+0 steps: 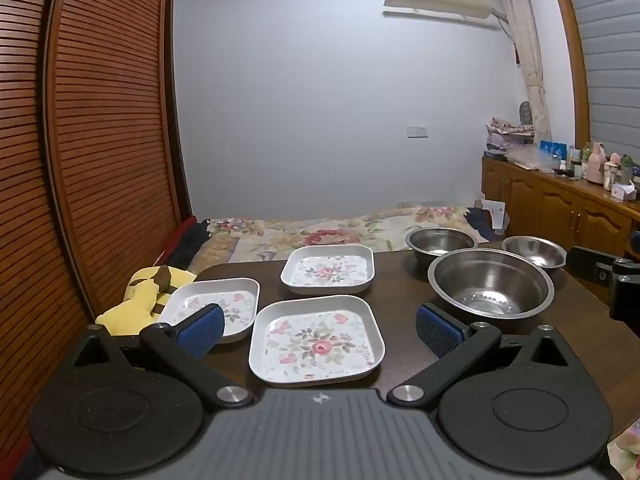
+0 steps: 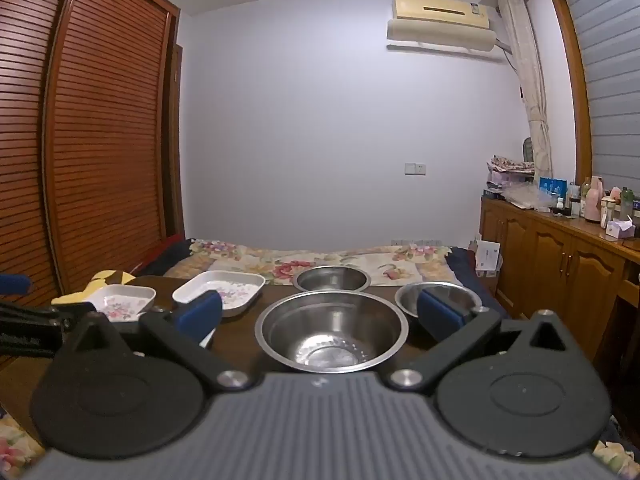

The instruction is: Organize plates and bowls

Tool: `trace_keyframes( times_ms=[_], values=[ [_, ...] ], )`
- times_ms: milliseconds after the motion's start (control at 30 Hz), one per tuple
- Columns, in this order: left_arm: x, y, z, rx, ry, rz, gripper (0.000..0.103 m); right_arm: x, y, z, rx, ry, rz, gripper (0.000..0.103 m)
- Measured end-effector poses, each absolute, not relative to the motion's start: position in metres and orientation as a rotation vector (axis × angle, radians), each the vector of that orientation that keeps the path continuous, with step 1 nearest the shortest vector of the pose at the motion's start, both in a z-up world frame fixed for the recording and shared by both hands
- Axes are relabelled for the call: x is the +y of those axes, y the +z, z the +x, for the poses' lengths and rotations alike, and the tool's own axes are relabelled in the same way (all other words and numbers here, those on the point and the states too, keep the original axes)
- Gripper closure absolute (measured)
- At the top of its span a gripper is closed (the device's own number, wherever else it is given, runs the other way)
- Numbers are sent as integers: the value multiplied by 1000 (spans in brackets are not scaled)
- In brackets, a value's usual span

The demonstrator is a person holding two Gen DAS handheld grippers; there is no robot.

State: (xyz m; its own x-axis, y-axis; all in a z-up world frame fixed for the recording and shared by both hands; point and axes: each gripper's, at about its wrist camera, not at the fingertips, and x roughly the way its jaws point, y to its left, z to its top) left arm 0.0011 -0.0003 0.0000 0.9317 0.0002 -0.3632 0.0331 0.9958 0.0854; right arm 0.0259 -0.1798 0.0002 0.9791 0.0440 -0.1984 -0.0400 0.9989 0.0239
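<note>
On the dark table (image 1: 400, 280) we see 3 floral square plates: near plate (image 1: 316, 342) w/ far plate (image 1: 328, 269) behind it and left plate (image 1: 224, 305) beside it. To the right sit 3 steel bowls: big bowl (image 1: 491, 282), far bowl (image 1: 441, 242), small bowl (image 1: 534, 251). Our left gripper (image 1: 320, 330) hangs wide over the near plate, holding nothing; right gripper (image 2: 320, 314) is wide too, empty, big bowl betw. its fingers, untouched.
</note>
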Motion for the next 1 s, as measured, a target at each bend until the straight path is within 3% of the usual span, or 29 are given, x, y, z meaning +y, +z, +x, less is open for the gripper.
trace_keyframes(
  times_ms=[1000],
  values=[
    [6, 10, 0, 352, -15, 92, 0, -182, -2, 27, 207, 39, 27, 0]
  ],
)
